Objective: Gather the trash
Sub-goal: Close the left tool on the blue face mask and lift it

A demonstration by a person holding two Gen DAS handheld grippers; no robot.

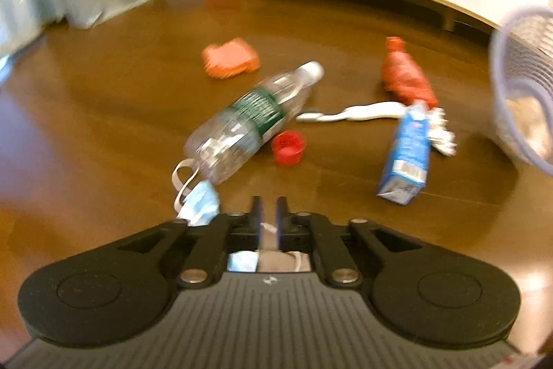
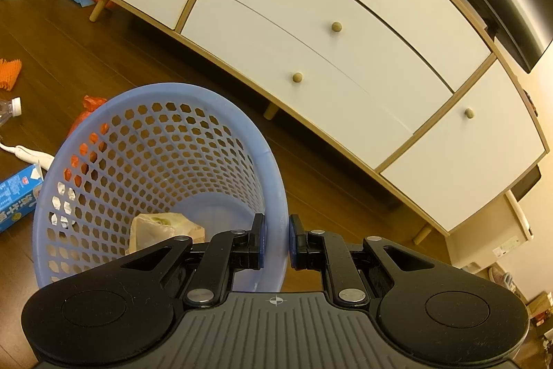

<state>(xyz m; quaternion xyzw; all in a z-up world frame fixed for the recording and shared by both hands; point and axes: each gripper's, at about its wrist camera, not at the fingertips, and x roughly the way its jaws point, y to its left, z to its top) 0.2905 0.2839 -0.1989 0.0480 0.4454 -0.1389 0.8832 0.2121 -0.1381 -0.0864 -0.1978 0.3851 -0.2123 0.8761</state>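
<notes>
Left wrist view, blurred: the left hand-held gripper [image 1: 269,208] has its fingers nearly together, pinching a blue face mask [image 1: 202,203] whose soft body hangs off to the left and shows again behind the fingers. Light and limp, it should hold best gripped through the bunched fabric, not the ear loops. The right hand-held gripper [image 2: 276,239] pinches the rim of the blue basket [image 2: 103,113], a light, stiff plastic thing.

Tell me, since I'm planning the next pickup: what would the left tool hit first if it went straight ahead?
Probably bare floor. The left tool, shut on a mask, points through the gap between the bottle and the carton; the red cap lies nearest that line, though blur makes depth unclear.
</notes>
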